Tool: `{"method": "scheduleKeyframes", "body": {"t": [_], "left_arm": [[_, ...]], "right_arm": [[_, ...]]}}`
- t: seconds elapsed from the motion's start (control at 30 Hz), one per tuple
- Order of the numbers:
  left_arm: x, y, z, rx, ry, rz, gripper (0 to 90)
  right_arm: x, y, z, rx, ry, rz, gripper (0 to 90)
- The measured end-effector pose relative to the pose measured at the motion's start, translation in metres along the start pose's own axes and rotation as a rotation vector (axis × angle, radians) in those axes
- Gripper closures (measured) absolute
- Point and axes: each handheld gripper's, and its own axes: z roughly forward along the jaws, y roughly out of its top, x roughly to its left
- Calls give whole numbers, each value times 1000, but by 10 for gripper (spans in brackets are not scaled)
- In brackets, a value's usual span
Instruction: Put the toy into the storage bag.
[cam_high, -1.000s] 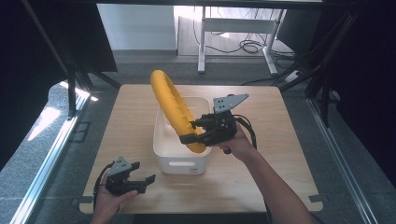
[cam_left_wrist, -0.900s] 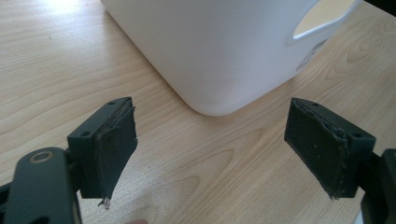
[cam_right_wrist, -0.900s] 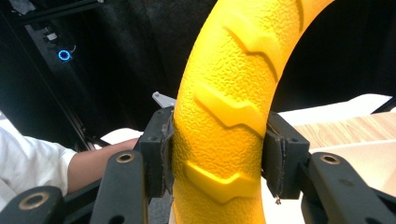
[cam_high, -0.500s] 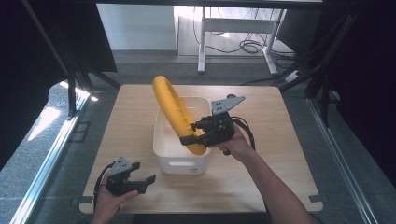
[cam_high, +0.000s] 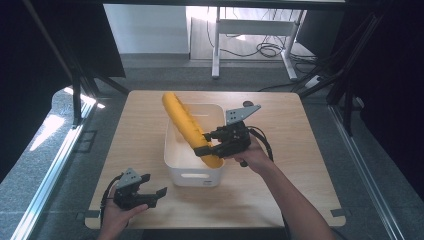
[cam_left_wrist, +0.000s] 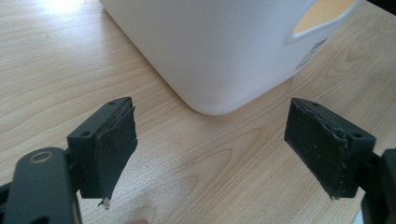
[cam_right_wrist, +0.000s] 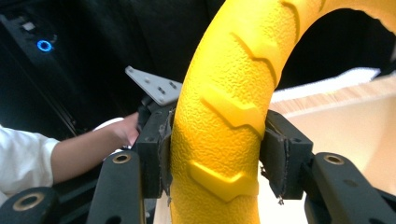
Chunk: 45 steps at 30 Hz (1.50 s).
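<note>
A: What is the thing in hand like?

B: A long yellow toy (cam_high: 189, 126), curved like a banana, with a pebbled skin and raised chevron ridges running up it; the right gripper view shows that texture close (cam_right_wrist: 224, 116). In the high view it sits just above the middle of the frame, slanting from its upper end at the upper left down to its lower end at the lower right, over the white bin (cam_high: 176, 162). The lower end is inside the bin's rim; whether it touches the bottom I cannot tell.

A: And what has hold of it?

B: The right gripper (cam_high: 211, 144), at the centre of the high view. Its two black jaws are pressed against the toy's sides near the lower end, one on each flank, as the right gripper view shows (cam_right_wrist: 215, 158). The person's hand (cam_high: 253, 154) holds the gripper from the right of the bin.

A: The other one?

B: The left gripper (cam_high: 150, 196) sits at the lower left of the high view, low over the wooden table (cam_high: 300, 150), just beside the bin's near left corner. Its jaws stand wide apart with nothing between them; in the left gripper view (cam_left_wrist: 208, 158) the bin's rounded white corner (cam_left_wrist: 205, 51) fills the upper centre, with a handle slot at the upper right.
</note>
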Motion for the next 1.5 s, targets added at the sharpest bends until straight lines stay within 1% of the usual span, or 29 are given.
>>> {"method": "scheduleKeyframes", "body": {"t": [0.03, 0.13, 0.23, 0.3, 0.37, 0.43, 0.57, 0.7, 0.83, 1.03, 1.17, 1.27, 1.37, 1.5], "left_arm": [[0, 0, 0, 1, -1, 1, 170], [-1, 0, 0, 1, -2, -1, 170], [0, 0, 0, 1, -1, 0, 170], [0, 0, 1, 1, -2, -1, 170], [0, 0, 1, 0, -5, -3, 170], [0, 1, 1, 0, -6, -5, 170], [0, 3, 0, -1, -7, -6, 169], [1, 4, 0, -2, -4, -5, 168], [3, 6, 0, -6, -3, -6, 169], [2, 5, 0, -14, -1, -2, 169], [0, 6, -3, -19, -1, 6, 169], [-1, 6, -4, -26, -4, 8, 169], [-1, 5, -5, -23, -4, 10, 169], [0, 4, -5, -22, 0, 2, 169]], "right_arm": [[-1, -2, 0, 6, -6, 5, 489], [-3, -5, -2, -4, -9, 12, 489], [-4, -7, -3, -4, -13, 6, 485], [-4, -9, -3, 7, -28, -6, 477], [-3, -10, -3, 24, -53, -24, 470], [-2, -11, -4, 18, -62, -31, 468], [-1, -12, -4, 21, -71, -42, 454], [1, -12, -5, 15, -97, -60, 398], [7, -11, -10, -14, -156, -79, 311], [15, -12, -24, -62, -181, -86, 292], [18, -17, -33, -80, -208, -68, 294], [21, -23, -41, -101, -238, -63, 299], [23, -32, -51, -115, -296, -62, 308], [23, -49, -67, -129, -344, -33, 312]]}}
